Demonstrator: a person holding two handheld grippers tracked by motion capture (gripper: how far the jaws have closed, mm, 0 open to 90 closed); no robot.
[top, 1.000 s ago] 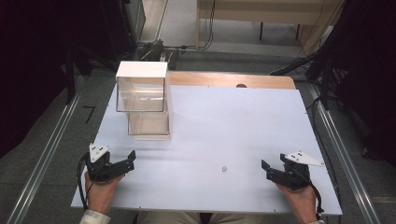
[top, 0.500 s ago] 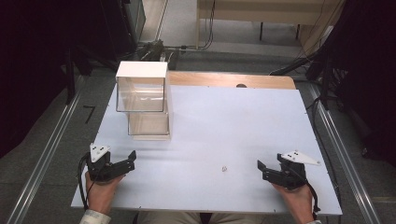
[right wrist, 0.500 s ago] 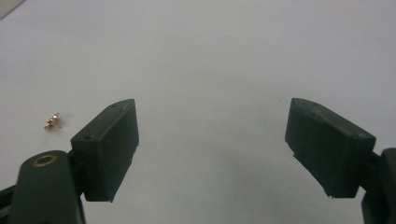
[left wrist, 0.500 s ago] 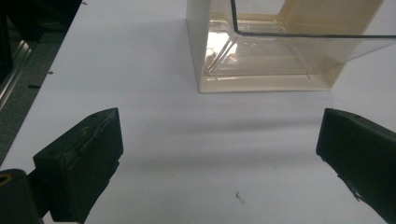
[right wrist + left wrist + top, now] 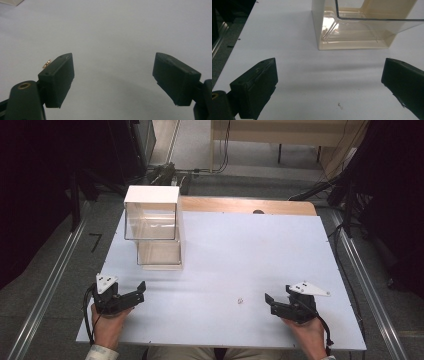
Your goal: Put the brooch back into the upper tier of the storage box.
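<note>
High view: a small pale object (image 5: 240, 300) was seen lying on the white worktop (image 5: 240, 250), near the front edge and just left of the right tongs (image 5: 270, 303). Too small for its shape to be made out there. In the right gripper view a glint of gold-coloured, beaded or ridged metal (image 5: 46, 64) was seen poking out behind the left jaw, mostly hidden by it; material looked metallic, form could not be told.

Right tongs (image 5: 113, 72) were held open, jaws wide apart, nothing between them, matte white surface seen through the gap. Jaws were blocky black plastic, flat-faced with chamfered edges. A grey three-cornered plate was carried on top.

Left tongs (image 5: 141, 289) were held low at the front left corner of the worktop, also open and empty. In the left gripper view (image 5: 329, 82) the same black blocky jaws were set far apart, with a tiny speck (image 5: 340, 106) on the worktop between them.

A clear plastic box (image 5: 152, 220) with a white opaque top was stood on a cream-coloured base tray (image 5: 159, 256), at the left rear of the worktop, well apart from the small object. Walls were glossy and transparent, with rounded moulded corners and reflections seen in the left gripper view (image 5: 354, 30). A bare wood strip (image 5: 250, 206) was seen along the worktop's far edge.
</note>
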